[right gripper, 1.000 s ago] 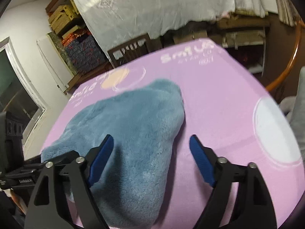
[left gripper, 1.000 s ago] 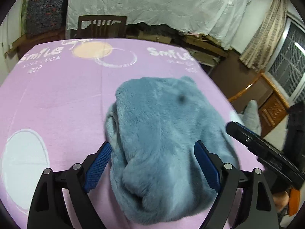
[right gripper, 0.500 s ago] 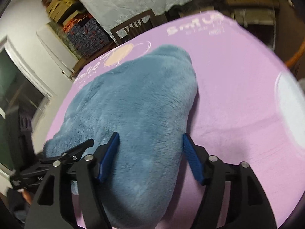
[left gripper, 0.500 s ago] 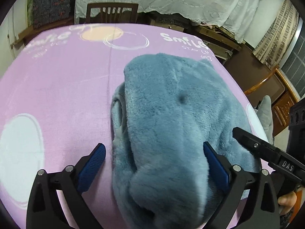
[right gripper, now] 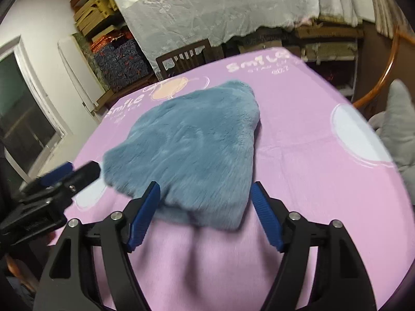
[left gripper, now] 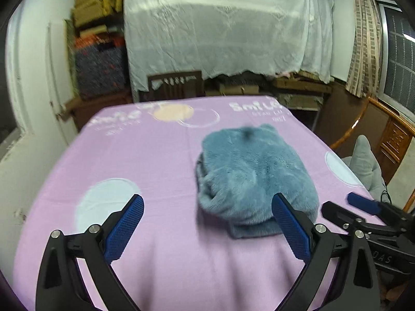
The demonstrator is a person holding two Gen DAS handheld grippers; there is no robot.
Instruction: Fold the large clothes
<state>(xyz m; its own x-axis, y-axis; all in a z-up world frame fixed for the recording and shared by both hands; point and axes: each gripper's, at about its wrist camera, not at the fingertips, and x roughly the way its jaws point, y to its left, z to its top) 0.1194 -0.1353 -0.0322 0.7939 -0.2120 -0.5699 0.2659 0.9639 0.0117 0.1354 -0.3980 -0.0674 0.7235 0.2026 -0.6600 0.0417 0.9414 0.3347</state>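
The folded blue fleece garment [left gripper: 255, 176] lies on the purple tablecloth [left gripper: 145, 155] beyond the empty, wide-open left gripper [left gripper: 207, 225].

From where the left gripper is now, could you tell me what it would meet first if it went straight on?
Probably the purple tablecloth; the left gripper points down at bare cloth, with the folded blue fleece just to its right. Depth is uncertain.
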